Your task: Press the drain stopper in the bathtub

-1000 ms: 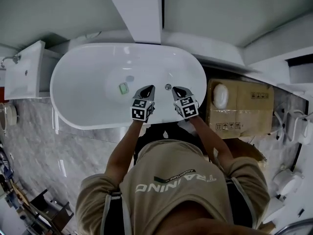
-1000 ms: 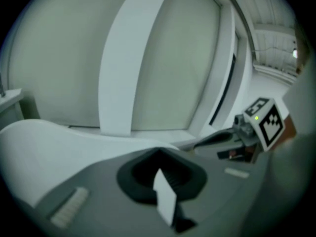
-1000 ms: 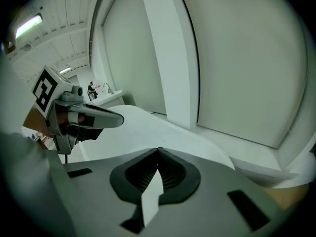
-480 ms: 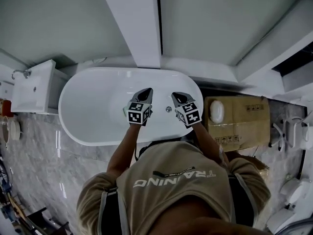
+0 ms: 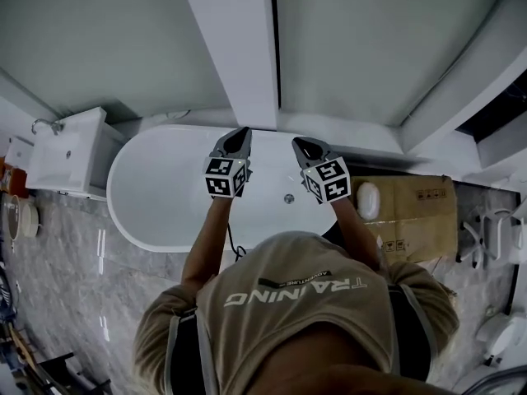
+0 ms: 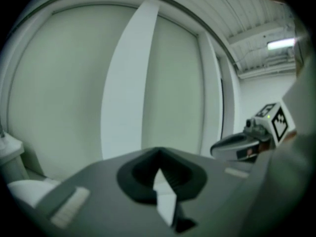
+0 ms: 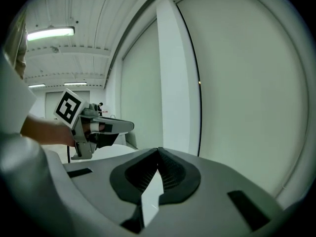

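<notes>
The white oval bathtub [image 5: 160, 189] lies below me in the head view. A small round metal fitting [image 5: 289, 198] shows on its inner wall between my arms. The drain on the tub floor is hidden behind my left gripper and arm. My left gripper [image 5: 238, 135] and right gripper [image 5: 301, 145] are held up side by side above the tub's far rim, pointing at the wall. In the left gripper view the left gripper [image 6: 158, 151] is shut with nothing in it. The right gripper [image 7: 158, 149] is likewise shut and empty in its own view.
A white pillar [image 5: 239, 48] runs up the grey wall behind the tub. A white basin cabinet [image 5: 66, 151] stands left of the tub. A cardboard box [image 5: 420, 200] with a white object [image 5: 368, 200] on it stands to the right. Marble floor [image 5: 74, 245] lies in front.
Both grippers have lifted from over the tub's inside up toward its far rim and the wall. The tub now sits lower in the head view.
</notes>
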